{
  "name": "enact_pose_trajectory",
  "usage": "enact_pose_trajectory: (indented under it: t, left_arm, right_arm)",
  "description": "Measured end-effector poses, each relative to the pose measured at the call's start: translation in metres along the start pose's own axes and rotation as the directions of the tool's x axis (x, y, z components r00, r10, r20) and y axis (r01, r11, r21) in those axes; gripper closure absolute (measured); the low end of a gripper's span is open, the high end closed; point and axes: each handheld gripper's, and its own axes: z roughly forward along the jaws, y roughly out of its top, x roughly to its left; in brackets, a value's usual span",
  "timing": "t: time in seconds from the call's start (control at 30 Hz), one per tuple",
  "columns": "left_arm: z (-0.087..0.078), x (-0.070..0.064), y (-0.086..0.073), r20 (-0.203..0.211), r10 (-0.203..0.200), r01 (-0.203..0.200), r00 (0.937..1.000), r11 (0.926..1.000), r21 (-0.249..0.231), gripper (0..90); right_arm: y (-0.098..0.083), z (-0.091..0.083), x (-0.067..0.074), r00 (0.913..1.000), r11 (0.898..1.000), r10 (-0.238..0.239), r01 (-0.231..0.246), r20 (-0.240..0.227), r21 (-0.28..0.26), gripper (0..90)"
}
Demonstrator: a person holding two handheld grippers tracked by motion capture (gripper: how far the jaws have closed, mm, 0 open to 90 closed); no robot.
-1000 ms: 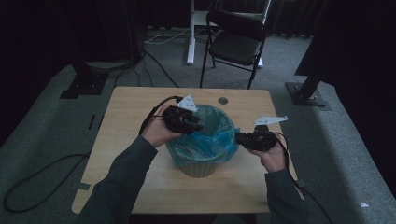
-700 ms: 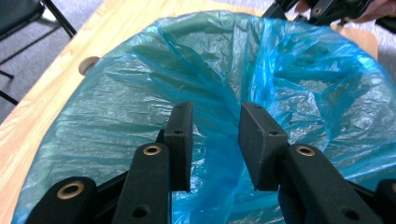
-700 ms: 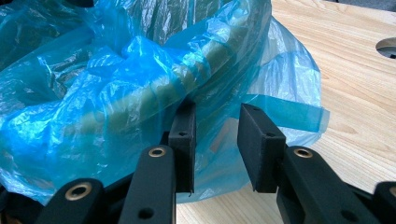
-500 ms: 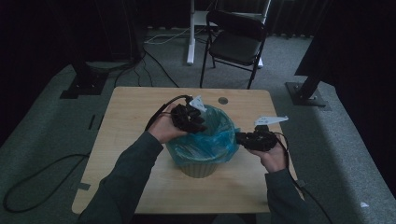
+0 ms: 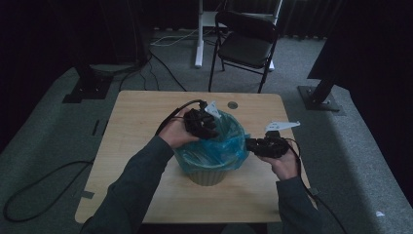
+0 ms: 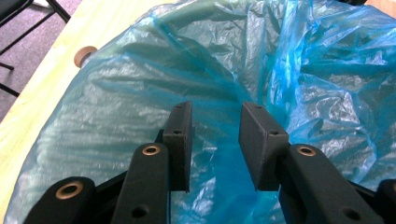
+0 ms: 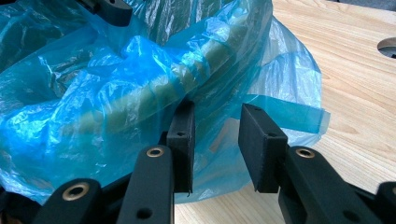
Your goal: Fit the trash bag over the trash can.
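While the left gripper (image 5: 207, 126) hovers half-open inside the blue bag (image 5: 229, 146), the right gripper (image 5: 253, 145), half-open and empty, sits at the bin's (image 5: 209, 175) right rim.

Bag-lined bin (image 5: 210, 163) on table (image 5: 131, 126), chair (image 5: 246, 46) behind, grommet hole (image 5: 232, 105) beyond bin.

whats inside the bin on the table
A crinkled blue bag lines the bin and folds over its rim. The left gripper hangs over the opening. The bottom is hidden by plastic folds.
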Motion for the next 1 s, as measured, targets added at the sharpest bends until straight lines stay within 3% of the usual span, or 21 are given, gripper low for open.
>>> enact_pose_trajectory:
  t: [0.17, 0.27, 0.4, 0.7, 1.0]
  left_arm:
    - [0.001, -0.004, 0.009, 0.0, 0.024, -0.024, 0.9997, 0.9997, 0.005, 64.4]
    - [0.006, -0.004, 0.01, 0.005, 0.042, -0.042, 0.9991, 0.9977, 0.054, 64.5]
    - [0.017, -0.003, 0.01, 0.012, 0.05, -0.051, 0.9987, 0.9902, 0.13, 64.7]
    - [0.033, -0.005, 0.011, 0.002, 0.082, -0.08, 0.9966, 0.9735, 0.214, 64.2]
    - [0.043, -0.004, 0.01, -0.011, 0.082, -0.077, 0.9965, 0.9674, 0.241, 62.4]
  right_arm:
    - [0.0, -0.001, 0.0, 1.0, 1.0, 0.001, -0.001, -0.003, 0.0, 65.5]
    - [0.0, -0.001, 0.0, 1.0, 1.0, 0.002, -0.002, -0.003, -0.004, 65.4]
    - [-0.001, -0.001, -0.001, 1.0, 1.0, 0.002, -0.002, -0.003, -0.004, 65.2]
    - [-0.001, -0.001, -0.001, 1.0, 1.0, 0.003, -0.003, -0.005, -0.003, 64.9]
    - [-0.001, -0.001, -0.001, 1.0, 1.0, 0.003, -0.003, -0.008, -0.003, 64.8]
